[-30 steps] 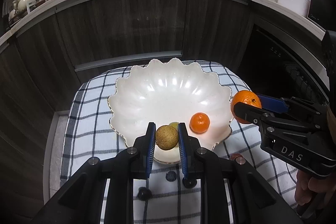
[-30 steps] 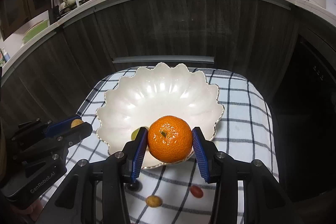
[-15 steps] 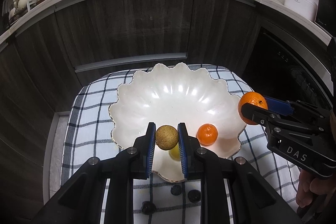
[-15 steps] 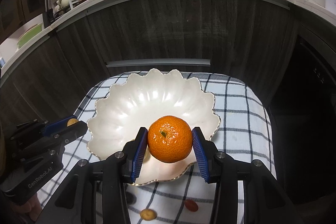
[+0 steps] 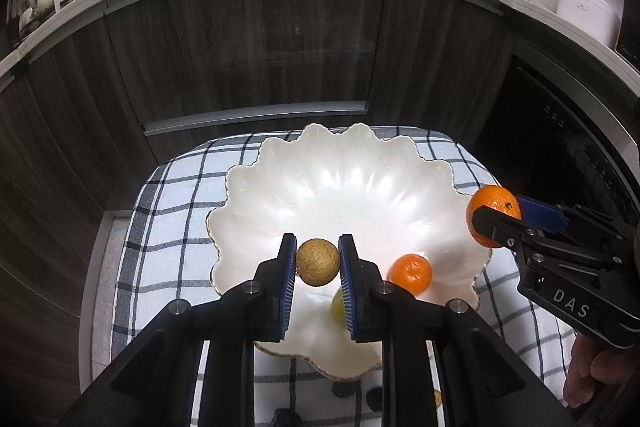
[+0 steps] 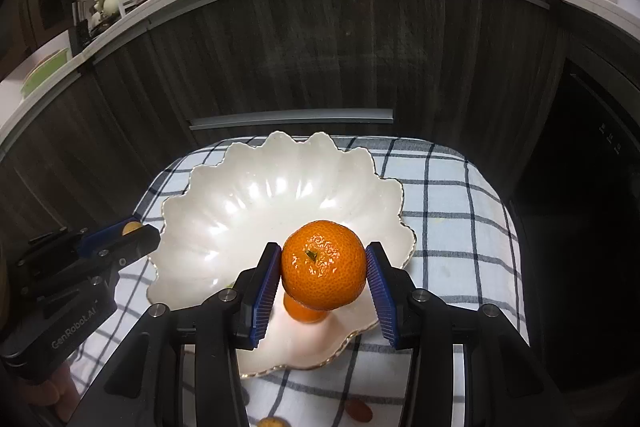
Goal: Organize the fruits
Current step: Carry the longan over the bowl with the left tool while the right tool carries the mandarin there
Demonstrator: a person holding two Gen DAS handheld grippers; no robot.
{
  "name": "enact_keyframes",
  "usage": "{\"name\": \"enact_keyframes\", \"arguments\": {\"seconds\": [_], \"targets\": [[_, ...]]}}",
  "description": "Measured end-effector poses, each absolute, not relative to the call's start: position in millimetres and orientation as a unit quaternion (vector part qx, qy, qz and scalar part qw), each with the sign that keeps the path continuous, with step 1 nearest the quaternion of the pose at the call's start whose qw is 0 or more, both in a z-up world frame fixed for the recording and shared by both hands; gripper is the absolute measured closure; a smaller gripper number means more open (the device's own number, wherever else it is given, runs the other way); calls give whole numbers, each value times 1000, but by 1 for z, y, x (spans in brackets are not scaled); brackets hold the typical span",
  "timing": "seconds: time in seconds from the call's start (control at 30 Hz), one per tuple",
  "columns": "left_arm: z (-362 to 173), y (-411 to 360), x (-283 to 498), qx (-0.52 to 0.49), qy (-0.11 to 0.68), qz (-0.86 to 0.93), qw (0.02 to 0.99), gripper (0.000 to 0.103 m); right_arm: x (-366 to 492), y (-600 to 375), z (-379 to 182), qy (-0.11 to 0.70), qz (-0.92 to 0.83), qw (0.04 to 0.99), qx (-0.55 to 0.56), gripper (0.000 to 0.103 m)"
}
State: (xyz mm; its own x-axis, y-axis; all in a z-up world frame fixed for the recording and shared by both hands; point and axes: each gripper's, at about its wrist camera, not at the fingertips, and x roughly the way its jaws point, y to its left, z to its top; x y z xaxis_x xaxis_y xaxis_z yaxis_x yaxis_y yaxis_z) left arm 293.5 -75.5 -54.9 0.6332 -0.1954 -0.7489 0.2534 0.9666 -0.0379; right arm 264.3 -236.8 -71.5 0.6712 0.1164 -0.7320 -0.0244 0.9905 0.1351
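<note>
Left tool (image 5: 318, 263) clamps a brown round fruit (image 5: 317, 262) over the scalloped white bowl (image 5: 336, 183) | right tool (image 6: 322, 267) grips a big orange (image 6: 323, 264) above its near rim, apparently for dropping in | small orange (image 5: 411, 273) already lies inside

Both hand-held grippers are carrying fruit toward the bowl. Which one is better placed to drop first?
Probably left. The left hand-held gripper holds its brown fruit over the white bowl; the right hand-held gripper's orange sits near the rim.
</note>
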Motion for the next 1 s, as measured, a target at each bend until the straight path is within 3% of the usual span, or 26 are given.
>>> {"name": "enact_keyframes", "arguments": {"seconds": [1.0], "targets": [[-96, -60, 344, 9, 437, -75, 897, 81, 309, -242, -107, 432, 1, 900, 63, 58]]}}
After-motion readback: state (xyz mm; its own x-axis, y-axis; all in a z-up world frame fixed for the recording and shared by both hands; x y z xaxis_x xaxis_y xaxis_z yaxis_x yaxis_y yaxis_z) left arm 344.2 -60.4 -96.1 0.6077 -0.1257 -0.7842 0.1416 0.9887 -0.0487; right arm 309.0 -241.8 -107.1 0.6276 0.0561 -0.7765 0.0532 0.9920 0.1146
